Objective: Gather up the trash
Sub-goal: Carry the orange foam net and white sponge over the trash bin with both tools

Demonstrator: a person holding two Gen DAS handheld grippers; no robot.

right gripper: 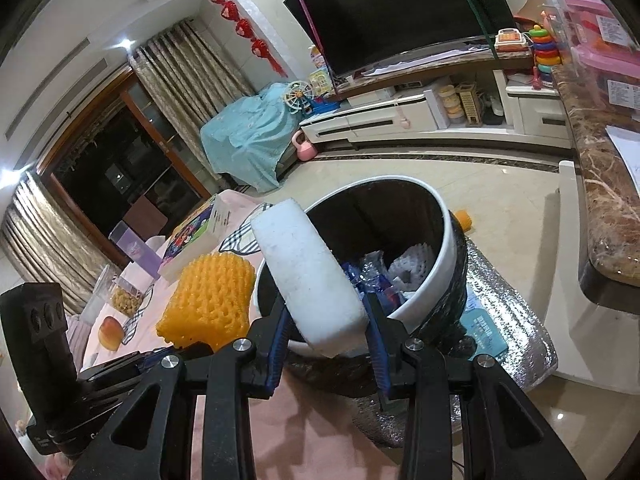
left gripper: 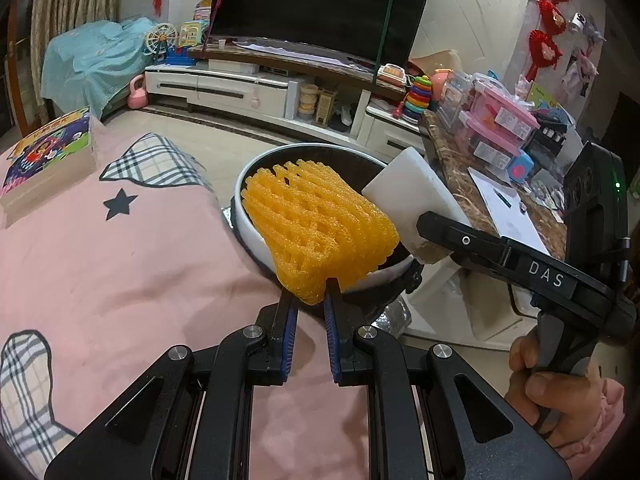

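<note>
My left gripper (left gripper: 310,294) is shut on the lower corner of an orange foam fruit net (left gripper: 320,220), which hangs over the near rim of a white-rimmed, black-lined trash bin (left gripper: 248,216). Beside it, my right gripper (left gripper: 430,236) comes in from the right, shut on a white foam block (left gripper: 412,196) above the bin's right side. In the right wrist view the right gripper (right gripper: 328,306) clamps the white foam block (right gripper: 308,280) over the bin (right gripper: 446,248). The orange net (right gripper: 208,300) and left gripper (right gripper: 160,358) sit to its left. A blue wrapper (right gripper: 372,278) and white foam net (right gripper: 412,268) lie inside the bin.
The bin stands on a silver padded bag (right gripper: 516,344) at the edge of a pink sheet (left gripper: 120,280). A boxed book (left gripper: 52,152) lies at the far left. A marble counter (left gripper: 452,160) with toy boxes rises on the right. A person's hand (left gripper: 552,388) grips the right handle.
</note>
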